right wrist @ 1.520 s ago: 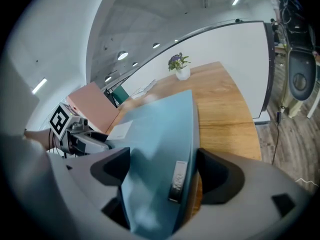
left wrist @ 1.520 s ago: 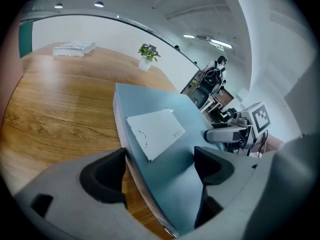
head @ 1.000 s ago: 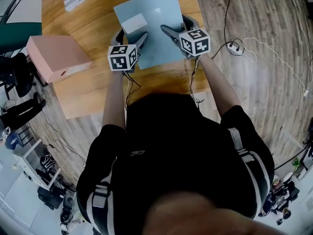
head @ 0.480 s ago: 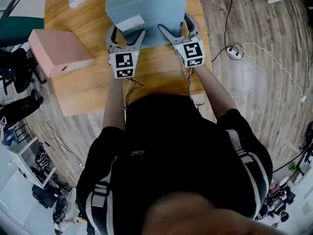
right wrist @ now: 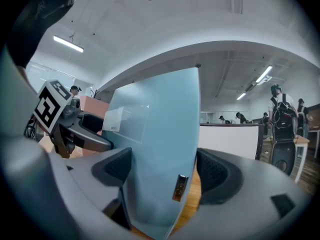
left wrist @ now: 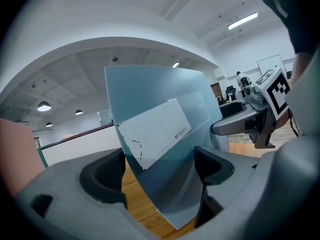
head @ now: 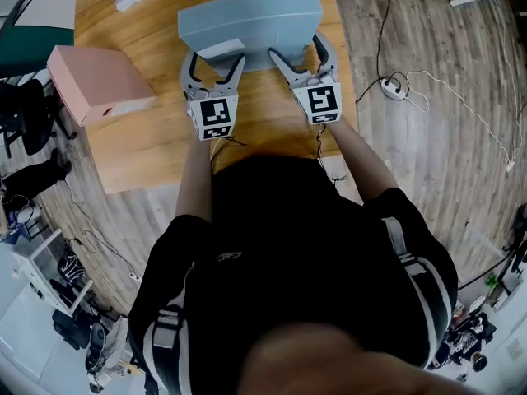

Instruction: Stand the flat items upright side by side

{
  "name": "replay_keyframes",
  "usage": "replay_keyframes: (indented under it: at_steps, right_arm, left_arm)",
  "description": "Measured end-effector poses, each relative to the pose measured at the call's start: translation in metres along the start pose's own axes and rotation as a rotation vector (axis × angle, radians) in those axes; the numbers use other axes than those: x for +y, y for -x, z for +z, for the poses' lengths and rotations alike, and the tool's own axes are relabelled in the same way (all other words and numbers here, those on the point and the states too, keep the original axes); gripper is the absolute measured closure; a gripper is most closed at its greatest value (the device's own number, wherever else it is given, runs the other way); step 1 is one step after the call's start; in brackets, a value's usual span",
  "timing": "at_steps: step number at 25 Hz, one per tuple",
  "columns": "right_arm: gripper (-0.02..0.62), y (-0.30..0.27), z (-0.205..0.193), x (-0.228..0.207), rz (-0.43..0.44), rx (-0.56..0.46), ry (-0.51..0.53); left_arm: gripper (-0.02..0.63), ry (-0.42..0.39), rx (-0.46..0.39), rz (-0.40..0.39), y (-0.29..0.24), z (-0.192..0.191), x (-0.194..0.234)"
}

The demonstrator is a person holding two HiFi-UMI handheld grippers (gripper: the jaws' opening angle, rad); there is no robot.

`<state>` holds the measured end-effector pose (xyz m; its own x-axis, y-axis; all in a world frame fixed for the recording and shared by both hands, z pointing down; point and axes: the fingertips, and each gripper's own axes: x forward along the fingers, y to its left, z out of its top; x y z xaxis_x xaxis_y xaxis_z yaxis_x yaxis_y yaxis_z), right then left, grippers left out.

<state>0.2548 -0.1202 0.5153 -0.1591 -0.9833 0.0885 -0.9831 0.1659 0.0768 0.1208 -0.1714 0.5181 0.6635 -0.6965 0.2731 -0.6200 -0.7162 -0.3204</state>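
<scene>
The left gripper [head: 216, 58] and right gripper [head: 296, 52] are both pinching the blue folder [head: 247, 19] by its lower edge, holding it nearly upright on the table [head: 148, 148], likely needing steadying before letting go

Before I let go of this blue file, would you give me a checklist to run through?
1. Left gripper shut on the blue file: ok.
2. Right gripper shut on it: ok.
3. File fully vertical: cannot tell; the head view foreshortens it.
4. File's lower edge resting on the table: cannot tell.
5. Pink box upright beside the file: not ok; it lies flat and apart, at the table's left.
</scene>
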Motion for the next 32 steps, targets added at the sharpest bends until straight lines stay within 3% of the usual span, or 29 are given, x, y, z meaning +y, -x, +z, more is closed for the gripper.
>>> replay_keyframes:
  at_steps: [5, 10, 17, 23, 25, 27, 32]
  right_arm:
    - [0.178, 0.021, -0.002, 0.010, 0.111, 0.018, 0.014]
    - [0.161, 0.045, -0.003, 0.014, 0.351, 0.089, 0.072]
    - [0.155, 0.041, 0.001, -0.012, 0.584, 0.205, 0.168]
    - [0.176, 0.035, 0.018, -0.006, 0.893, 0.302, 0.205]
    - [0.208, 0.028, 0.024, -0.009, 0.912, 0.302, 0.218]
    - [0.298, 0.022, 0.027, -0.010, 0.898, 0.295, 0.212]
    - [0.299, 0.027, 0.028, -0.007, 0.817, 0.246, 0.129]
  left_arm:
    - [0.177, -0.005, 0.033, -0.013, 0.015, -0.010, -0.010]
    - [0.206, 0.031, 0.067, -0.036, 0.026, -0.015, -0.016]
    - [0.204, 0.060, 0.086, -0.032, 0.025, -0.019, -0.017]
    - [0.204, 0.048, 0.086, -0.042, 0.026, -0.013, -0.018]
    - [0.204, 0.048, 0.088, -0.048, 0.027, -0.012, -0.019]
    - [0.204, 0.057, 0.093, -0.055, 0.028, -0.013, -0.019]
    - [0.206, 0.074, 0.114, -0.055, 0.037, -0.014, -0.020]
